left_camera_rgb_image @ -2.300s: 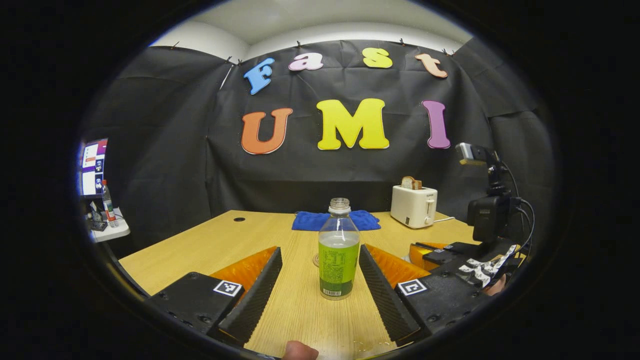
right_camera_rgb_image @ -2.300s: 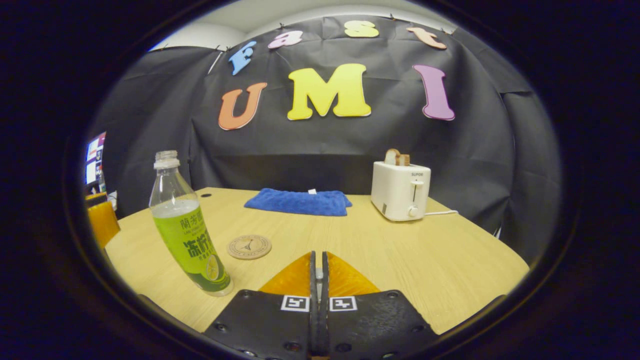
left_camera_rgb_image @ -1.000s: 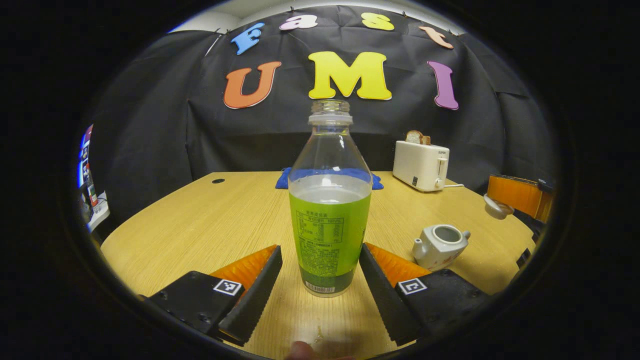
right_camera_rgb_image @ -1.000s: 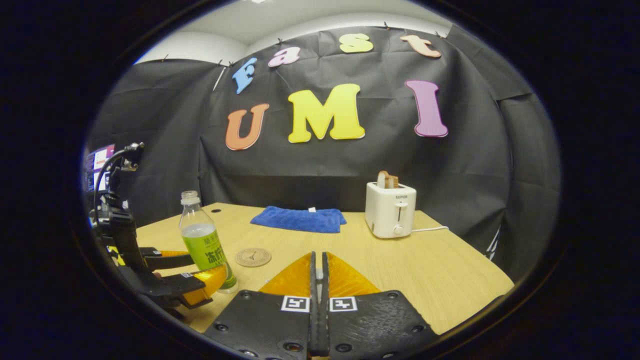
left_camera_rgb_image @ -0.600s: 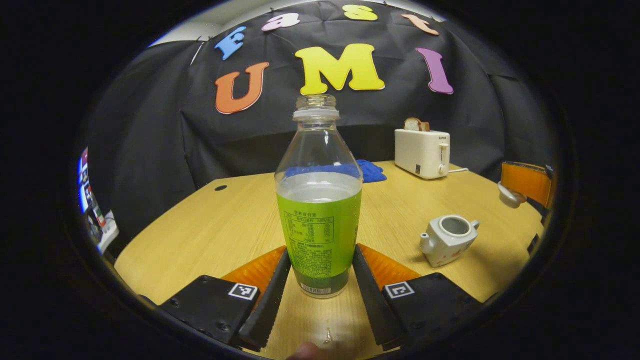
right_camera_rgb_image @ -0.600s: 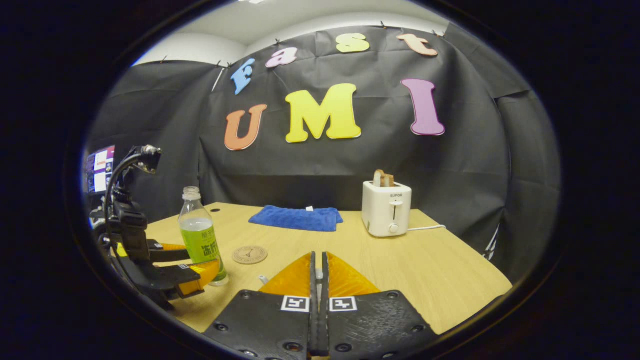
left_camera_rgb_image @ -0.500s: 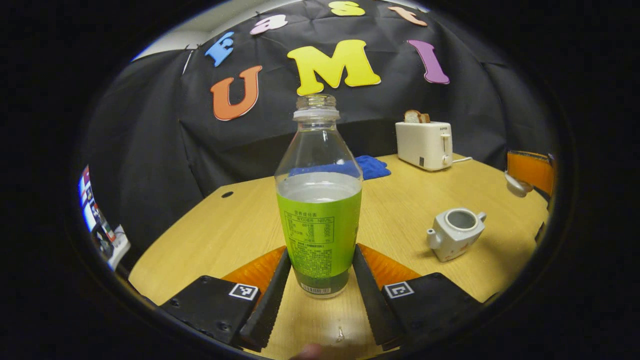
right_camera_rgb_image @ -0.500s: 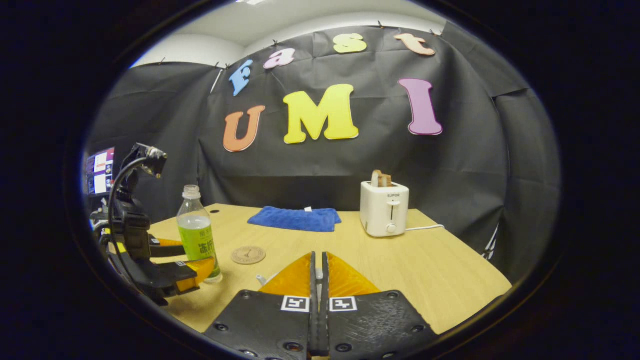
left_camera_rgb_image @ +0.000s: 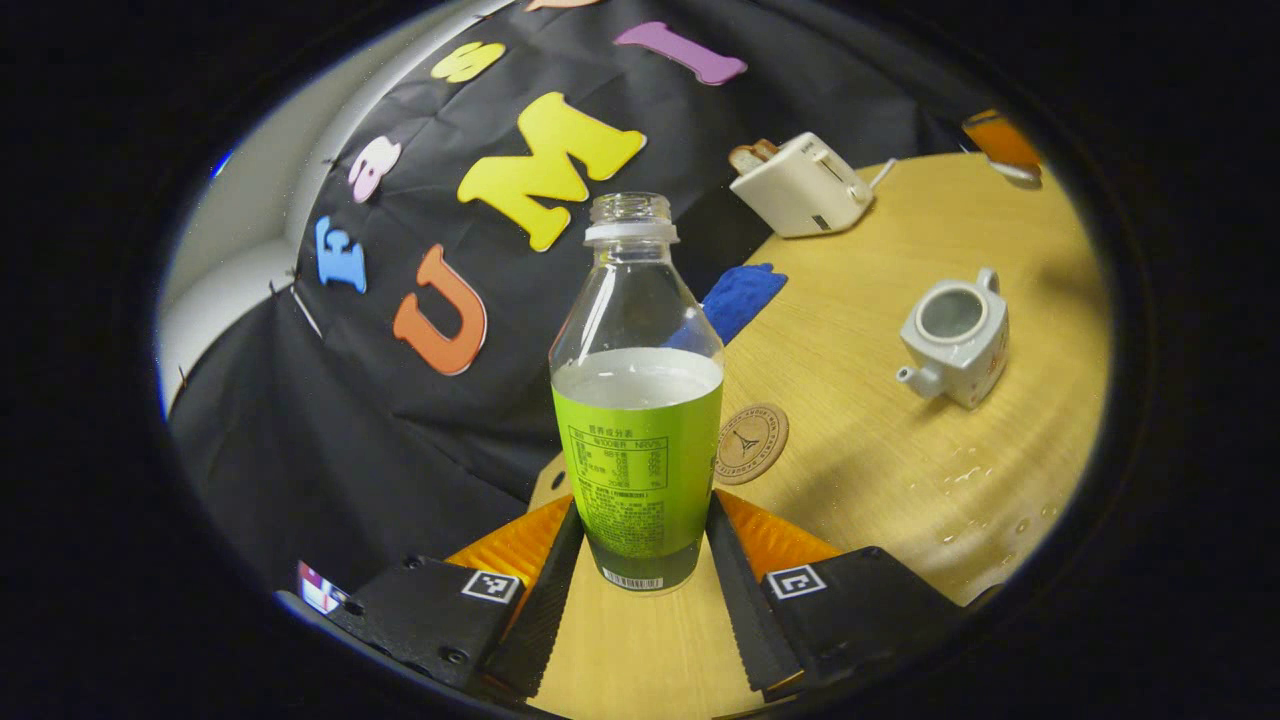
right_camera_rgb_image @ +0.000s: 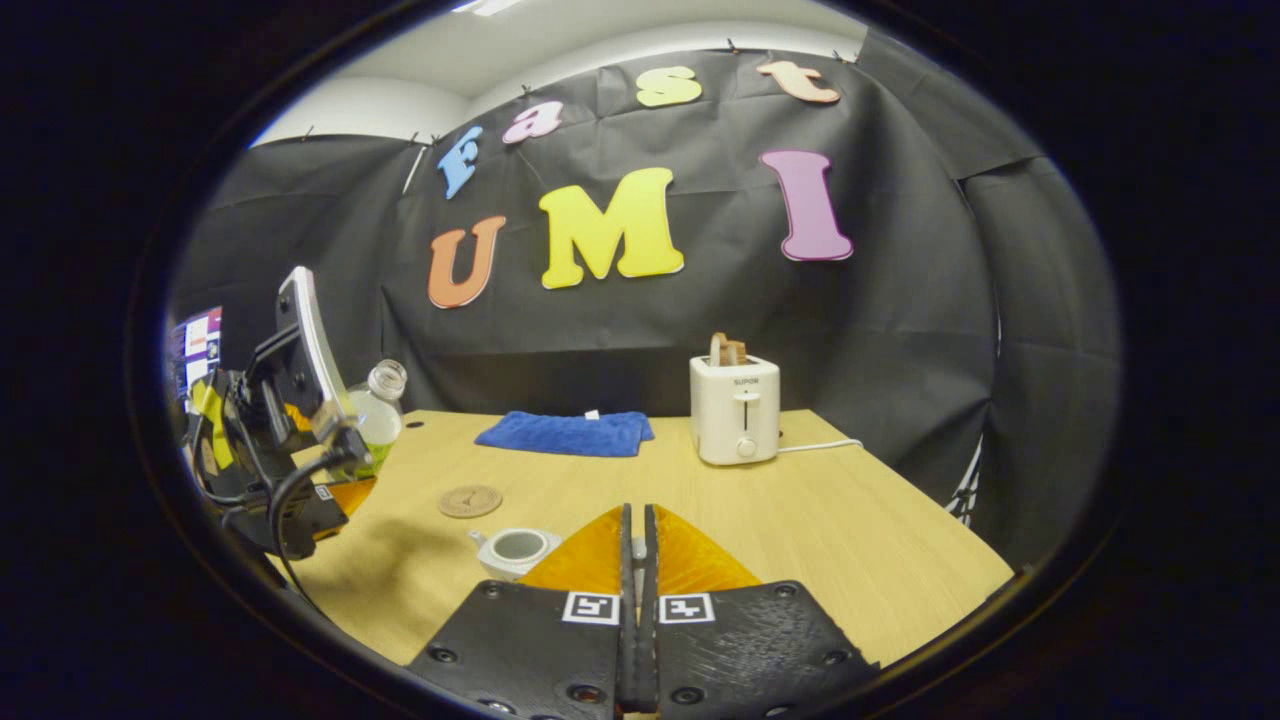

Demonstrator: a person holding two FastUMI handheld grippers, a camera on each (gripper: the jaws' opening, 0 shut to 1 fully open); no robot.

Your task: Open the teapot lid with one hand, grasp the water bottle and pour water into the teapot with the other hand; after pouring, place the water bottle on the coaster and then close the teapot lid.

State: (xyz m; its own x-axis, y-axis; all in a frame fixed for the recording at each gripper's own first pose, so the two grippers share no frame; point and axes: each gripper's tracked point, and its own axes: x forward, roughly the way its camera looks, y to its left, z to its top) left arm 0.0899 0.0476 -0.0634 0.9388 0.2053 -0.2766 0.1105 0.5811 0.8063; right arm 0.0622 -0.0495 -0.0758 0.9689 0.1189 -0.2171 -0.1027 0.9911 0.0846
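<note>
A clear water bottle with a green label and no cap is clamped low down by my left gripper, lifted off the table and leaning. The white teapot stands open on the wooden table, right of the bottle. A round cork coaster lies between them. In the right gripper view my right gripper is shut on the small white teapot lid, above and behind the teapot. The bottle and the left gripper are at the far left, the coaster is nearby.
A white toaster with bread in it and a folded blue cloth sit at the back of the table. Water drops lie on the wood near the teapot. A monitor glows at the far left.
My left gripper closed on the bottle, lifted it and tipped it sideways toward the teapot. My right gripper kept hold of the lid and drew back, bringing the open teapot into its view.
</note>
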